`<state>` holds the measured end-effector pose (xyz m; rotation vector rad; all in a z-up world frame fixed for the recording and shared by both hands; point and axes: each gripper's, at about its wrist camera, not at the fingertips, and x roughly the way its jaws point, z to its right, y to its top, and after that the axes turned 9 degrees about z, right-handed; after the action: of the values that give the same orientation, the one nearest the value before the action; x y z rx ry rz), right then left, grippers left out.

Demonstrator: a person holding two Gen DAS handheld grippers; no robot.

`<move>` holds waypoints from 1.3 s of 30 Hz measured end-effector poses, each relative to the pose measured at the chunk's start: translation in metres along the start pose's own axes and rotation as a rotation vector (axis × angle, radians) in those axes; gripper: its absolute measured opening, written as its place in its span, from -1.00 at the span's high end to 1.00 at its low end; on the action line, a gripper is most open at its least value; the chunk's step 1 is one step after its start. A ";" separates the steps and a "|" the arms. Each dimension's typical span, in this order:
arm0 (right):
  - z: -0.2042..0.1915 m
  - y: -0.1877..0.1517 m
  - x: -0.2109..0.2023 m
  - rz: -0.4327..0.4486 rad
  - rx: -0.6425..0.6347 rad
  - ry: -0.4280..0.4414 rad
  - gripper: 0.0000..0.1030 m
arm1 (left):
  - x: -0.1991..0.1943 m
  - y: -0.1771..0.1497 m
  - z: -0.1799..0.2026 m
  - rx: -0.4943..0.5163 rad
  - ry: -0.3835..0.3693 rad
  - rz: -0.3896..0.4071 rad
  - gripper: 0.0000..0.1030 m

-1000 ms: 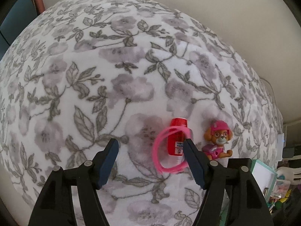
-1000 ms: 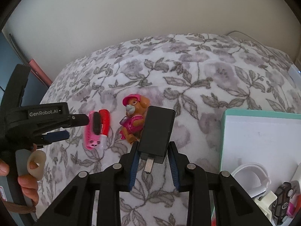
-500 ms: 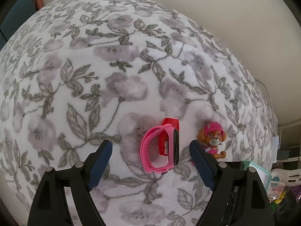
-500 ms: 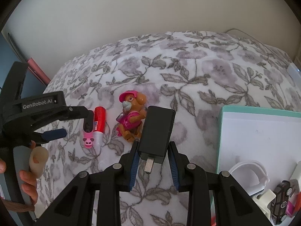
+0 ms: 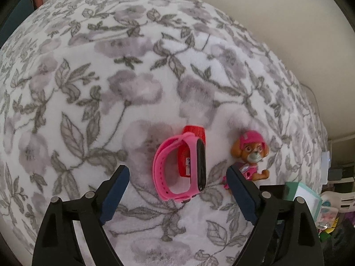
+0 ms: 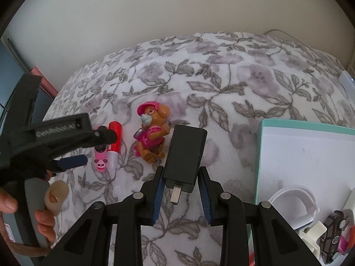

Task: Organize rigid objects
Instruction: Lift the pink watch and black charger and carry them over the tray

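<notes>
Left wrist view: left gripper [image 5: 177,178] spread wide over the floral blanket [image 5: 111,88], pink watch [image 5: 180,168] lying between the tips, red tube [image 5: 195,146] under its far side; dog figure [image 5: 250,157] at 3 o'clock of the watch, apart. Right wrist view: right gripper [image 6: 180,182] clamped on black charger [image 6: 185,155], prong pointing back. Teal box [image 6: 299,155] at 3 o'clock, holding other items. Judged step: lining up on the watch. Next: lower, close on the band only, clear of the tube.

watch band [image 5: 180,168] on blanket [image 5: 111,88], before my left gripper [image 5: 177,184] | tube [image 5: 193,141] behind it | dog figure [image 5: 249,157] right | box [image 6: 306,155] right of my charger [image 6: 185,155]
</notes>
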<state>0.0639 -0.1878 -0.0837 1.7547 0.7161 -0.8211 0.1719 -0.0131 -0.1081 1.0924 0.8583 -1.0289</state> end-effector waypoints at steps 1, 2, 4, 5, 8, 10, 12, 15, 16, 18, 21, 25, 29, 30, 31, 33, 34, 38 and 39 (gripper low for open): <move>0.000 0.000 0.000 -0.001 0.000 0.000 0.38 | 0.002 -0.001 0.000 -0.002 0.001 -0.004 -0.73; 0.000 0.000 0.000 -0.002 0.000 -0.001 0.38 | 0.003 -0.001 0.000 -0.004 0.002 -0.009 -0.72; 0.001 -0.001 0.001 -0.005 0.001 -0.003 0.38 | 0.003 -0.001 0.000 -0.007 -0.003 -0.012 -0.45; 0.001 -0.001 0.001 -0.006 0.002 -0.004 0.38 | 0.003 -0.001 -0.001 -0.010 -0.003 -0.014 -0.16; 0.001 -0.001 0.000 -0.007 0.003 -0.006 0.38 | 0.003 -0.002 -0.001 -0.014 -0.006 -0.022 0.04; 0.001 -0.001 0.000 -0.006 0.004 -0.004 0.38 | 0.003 -0.002 -0.001 -0.016 -0.008 -0.024 0.04; 0.001 -0.001 -0.001 -0.006 0.003 -0.004 0.38 | 0.001 -0.003 -0.003 -0.023 -0.010 -0.027 0.05; 0.001 -0.001 -0.001 -0.005 0.005 -0.004 0.38 | -0.004 -0.004 -0.006 -0.029 -0.003 -0.024 0.05; 0.000 -0.001 -0.001 -0.004 0.005 -0.003 0.38 | -0.007 -0.005 -0.007 -0.031 0.000 -0.022 0.05; 0.001 -0.001 -0.003 0.001 0.006 -0.002 0.38 | -0.009 -0.001 -0.006 -0.034 0.006 -0.014 0.05; 0.002 0.001 -0.007 0.014 0.012 0.000 0.38 | -0.019 0.003 -0.006 -0.029 0.011 0.010 0.05; 0.005 0.007 -0.021 0.053 0.027 0.009 0.38 | -0.040 0.007 0.000 -0.024 0.004 0.060 0.05; 0.011 0.017 -0.048 0.127 0.053 0.016 0.38 | -0.071 0.011 0.017 0.012 -0.018 0.136 0.05; 0.013 0.020 -0.056 0.147 0.059 0.011 0.38 | -0.079 0.011 0.023 0.025 -0.030 0.155 0.05; 0.016 0.023 -0.063 0.162 0.064 0.002 0.38 | -0.087 0.011 0.030 0.040 -0.042 0.175 0.05; 0.022 0.027 -0.076 0.189 0.065 -0.035 0.38 | -0.098 0.009 0.045 0.073 -0.060 0.205 0.05; 0.026 0.028 -0.082 0.200 0.065 -0.056 0.38 | -0.103 0.007 0.053 0.093 -0.071 0.217 0.05; 0.048 0.031 -0.098 0.222 0.080 -0.136 0.38 | -0.108 -0.007 0.086 0.166 -0.110 0.233 0.05; 0.054 0.030 -0.100 0.221 0.085 -0.153 0.38 | -0.108 -0.013 0.097 0.193 -0.123 0.231 0.05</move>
<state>0.0180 -0.2568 -0.0003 1.7872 0.3823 -0.8329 0.1325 -0.0841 0.0126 1.2451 0.5282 -0.9874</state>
